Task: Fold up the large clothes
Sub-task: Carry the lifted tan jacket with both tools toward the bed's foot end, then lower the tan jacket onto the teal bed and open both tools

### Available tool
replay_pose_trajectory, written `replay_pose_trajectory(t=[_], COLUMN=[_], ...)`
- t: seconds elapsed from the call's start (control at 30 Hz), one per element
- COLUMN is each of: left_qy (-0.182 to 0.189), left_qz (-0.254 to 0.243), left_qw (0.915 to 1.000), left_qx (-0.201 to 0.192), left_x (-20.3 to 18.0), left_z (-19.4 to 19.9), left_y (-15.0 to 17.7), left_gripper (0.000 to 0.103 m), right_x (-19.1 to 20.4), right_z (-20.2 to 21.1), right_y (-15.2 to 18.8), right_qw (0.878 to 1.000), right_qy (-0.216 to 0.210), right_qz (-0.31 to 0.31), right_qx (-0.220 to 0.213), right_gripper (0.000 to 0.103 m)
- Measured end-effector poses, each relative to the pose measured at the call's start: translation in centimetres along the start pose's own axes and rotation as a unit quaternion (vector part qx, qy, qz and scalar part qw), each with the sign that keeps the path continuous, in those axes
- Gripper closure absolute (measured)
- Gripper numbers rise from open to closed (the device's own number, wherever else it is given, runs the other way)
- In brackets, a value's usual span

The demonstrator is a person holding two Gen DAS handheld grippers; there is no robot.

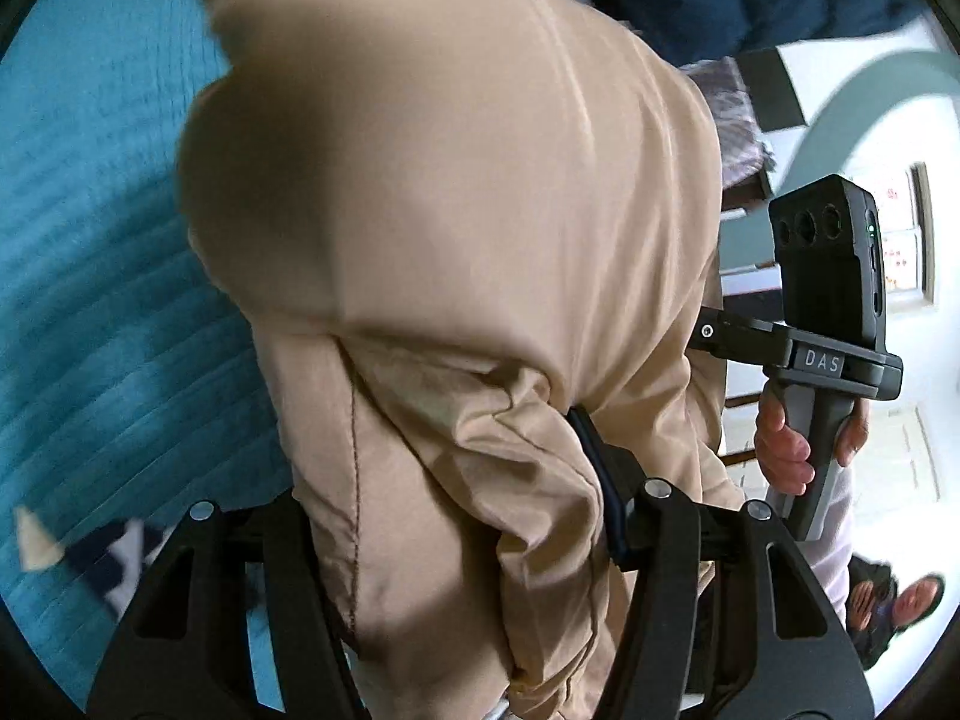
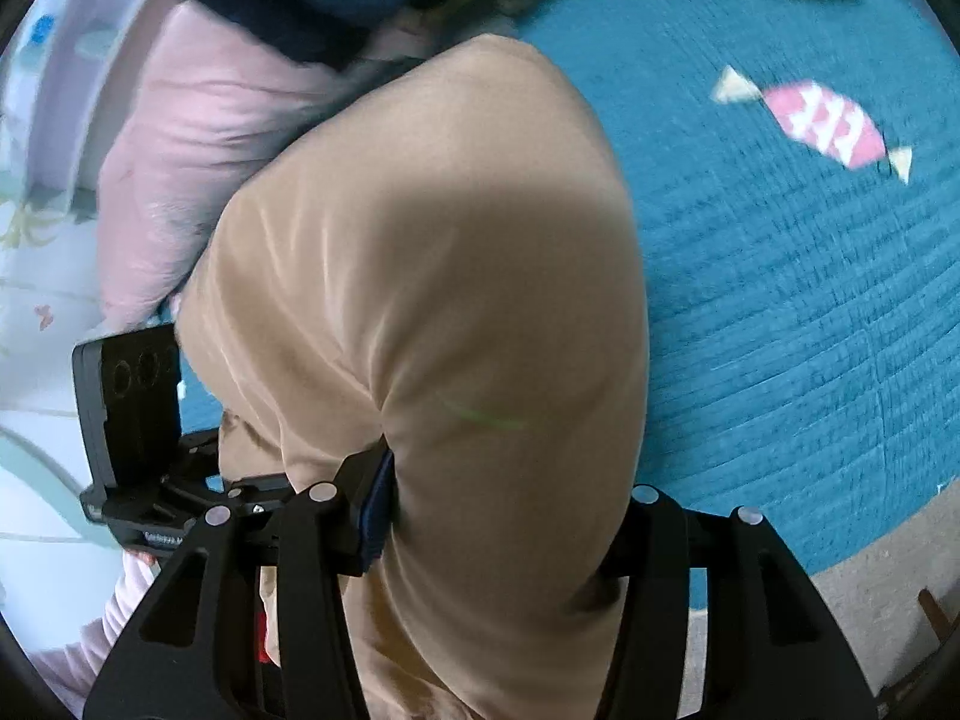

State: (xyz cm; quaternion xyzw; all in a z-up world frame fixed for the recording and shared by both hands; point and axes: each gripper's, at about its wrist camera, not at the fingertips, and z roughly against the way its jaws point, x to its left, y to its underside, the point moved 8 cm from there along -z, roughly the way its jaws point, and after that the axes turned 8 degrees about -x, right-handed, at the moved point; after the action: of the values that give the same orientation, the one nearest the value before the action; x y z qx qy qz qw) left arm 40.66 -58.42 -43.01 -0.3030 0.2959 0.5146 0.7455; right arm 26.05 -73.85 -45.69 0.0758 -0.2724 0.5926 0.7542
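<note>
Left wrist view is mostly filled by a tan garment [image 1: 456,252], bunched and hanging from the left gripper [image 1: 456,528], whose jaws pinch a thick wad of the cloth between them. A stitched seam runs down the fabric near the jaws. Behind the garment lies a teal quilted bedspread [image 1: 90,270], spreading out to the left of it. To the right of the garment the right gripper [image 1: 840,324] appears side-on, held by a hand [image 1: 786,444] wrapped round its grey handle.

Right wrist view shows the same garment [image 2: 432,276] draped in a smooth hump over the right gripper [image 2: 498,516]; a blue pad presses into the cloth on one side and the other jaw is covered, so the jaws grip a fat fold. The bedspread [image 2: 780,312] lies to the right of the garment, with a pink candy pattern [image 2: 828,123] on it. A pink cloth [image 2: 198,138] sits to the garment's upper left, and the left gripper [image 2: 144,438] shows beside its lower left edge.
</note>
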Motion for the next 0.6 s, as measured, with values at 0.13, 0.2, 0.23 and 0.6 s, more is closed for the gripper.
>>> replay_pose_trajectory(t=[0.13, 0.2, 0.23, 0.6], left_qy=[0.003, 0.013, 0.016, -0.007], left_qz=[0.013, 0.022, 0.033, 0.063], left_qw=[0.9999, 0.9996, 0.9992, 0.9980], left_qx=[0.006, 0.012, 0.016, 0.001], left_x=[2.6, 3.7, 4.1, 4.6], left_z=[-1.9, -2.3, -2.8, 1.7], left_y=[-0.2, 0.9, 0.8, -1.2], left_gripper=[0.045, 0.045, 0.042, 0.039], right_x=[-2.9, -4.1, -4.3, -6.2], right_z=[-2.9, -3.7, -4.1, 1.5], right_y=[0.5, 0.9, 1.1, 4.3], right_qw=[0.999, 0.999, 0.999, 0.999], right_qy=[0.012, -0.009, -0.014, 0.052], right_qz=[0.004, -0.009, -0.019, -0.009], right_qx=[0.030, 0.034, 0.034, -0.014], right_gripper=[0.048, 0.045, 0.042, 0.024])
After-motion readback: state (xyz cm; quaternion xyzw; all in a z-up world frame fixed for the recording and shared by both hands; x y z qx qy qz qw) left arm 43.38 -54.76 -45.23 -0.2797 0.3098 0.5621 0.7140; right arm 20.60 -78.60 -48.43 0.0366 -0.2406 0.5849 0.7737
